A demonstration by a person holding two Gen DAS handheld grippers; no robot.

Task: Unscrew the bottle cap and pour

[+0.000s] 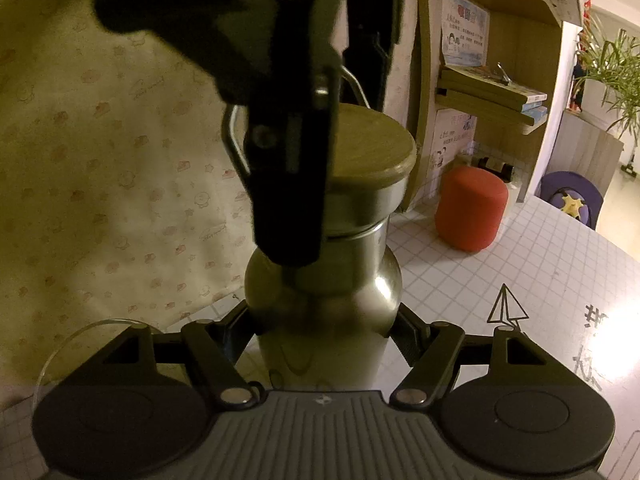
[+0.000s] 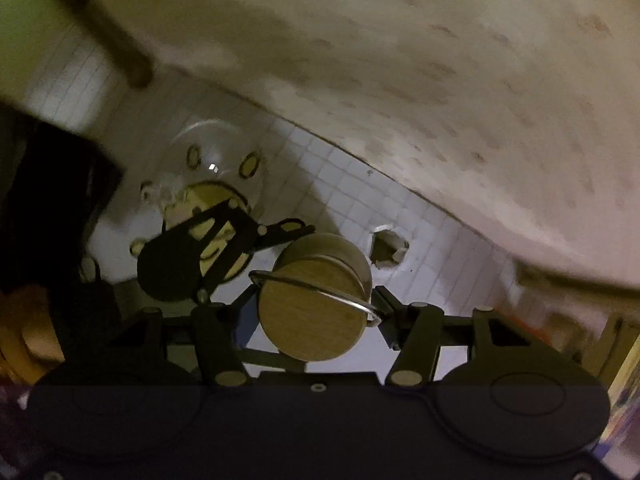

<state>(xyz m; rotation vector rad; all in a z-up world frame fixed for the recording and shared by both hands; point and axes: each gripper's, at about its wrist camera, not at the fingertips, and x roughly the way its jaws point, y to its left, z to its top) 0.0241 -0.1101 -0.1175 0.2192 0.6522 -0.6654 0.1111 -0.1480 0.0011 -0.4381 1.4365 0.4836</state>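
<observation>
We count one brushed steel bottle (image 1: 324, 320) and one round wooden-topped cap (image 1: 372, 140) on it, bearing one wire bail handle (image 2: 320, 288). We see two black two-finger grippers: the left gripper (image 1: 324, 320) and the right gripper (image 2: 314, 304). There is one clear glass cup with yellow smiley print (image 2: 216, 184), one red cylindrical stool (image 1: 470, 208), one white grid-patterned table (image 1: 520, 280), one potted green plant (image 1: 612, 68), and three stacked books (image 1: 492, 92).

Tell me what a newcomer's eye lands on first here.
The upright steel bottle with its round wooden-topped cap fills the centre of the left wrist view, gripped at the body by the left gripper. The right gripper closes on the cap from above. An orange-red cylindrical stool stands behind, to the right.
</observation>
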